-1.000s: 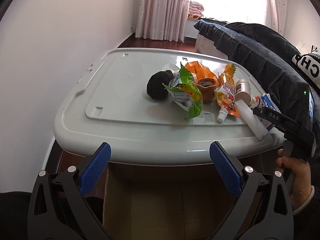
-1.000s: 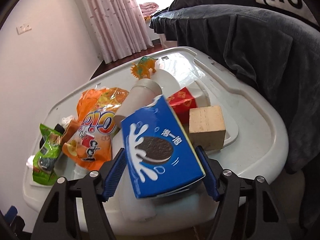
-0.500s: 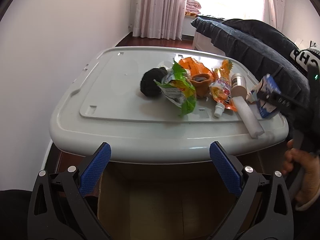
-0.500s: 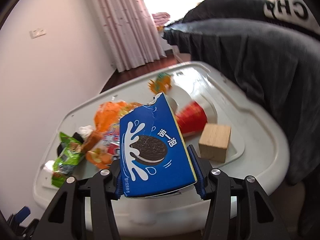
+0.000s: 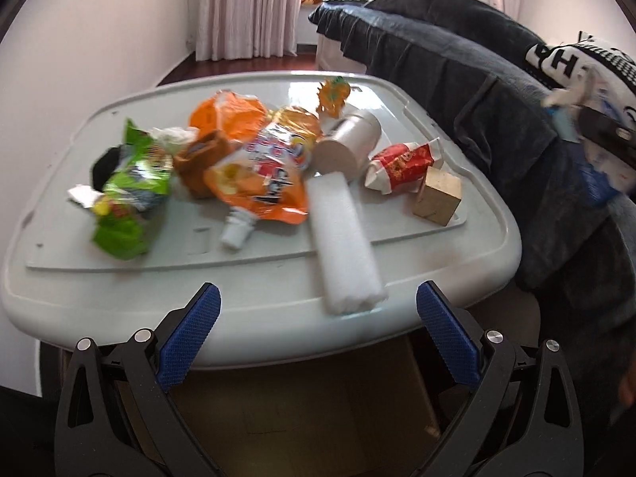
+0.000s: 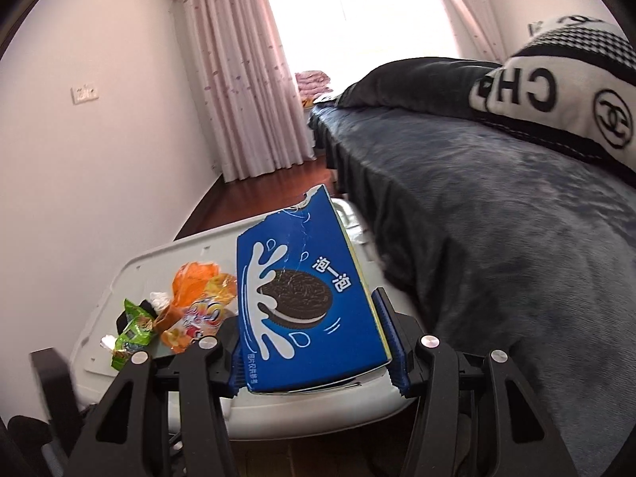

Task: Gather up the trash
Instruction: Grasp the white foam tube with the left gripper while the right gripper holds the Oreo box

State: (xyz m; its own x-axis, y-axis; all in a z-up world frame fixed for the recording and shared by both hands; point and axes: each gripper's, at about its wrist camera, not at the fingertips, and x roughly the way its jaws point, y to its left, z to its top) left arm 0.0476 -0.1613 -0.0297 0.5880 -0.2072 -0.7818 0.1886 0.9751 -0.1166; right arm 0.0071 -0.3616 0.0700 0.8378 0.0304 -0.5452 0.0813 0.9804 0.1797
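Cookie box (image 6: pixel 308 302) is pinched flat between the right gripper (image 6: pixel 316 348) pads, lifted above the grey bin lid (image 5: pixel 254 298). Left gripper (image 5: pixel 316 330) is spread wide with nothing in it, and just ahead of it sit a white foam roll (image 5: pixel 342 238), orange pouch (image 5: pixel 270 167) and green wrapper (image 5: pixel 127 190).

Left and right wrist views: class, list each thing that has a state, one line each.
Blue cookie box: torn open, clamped in right gripper.
Left gripper: jaws open, holding nothing.
Orange spouted drink pouch: lying flat.
Silver cylindrical can: on its side.
Red snack wrapper: crumpled.
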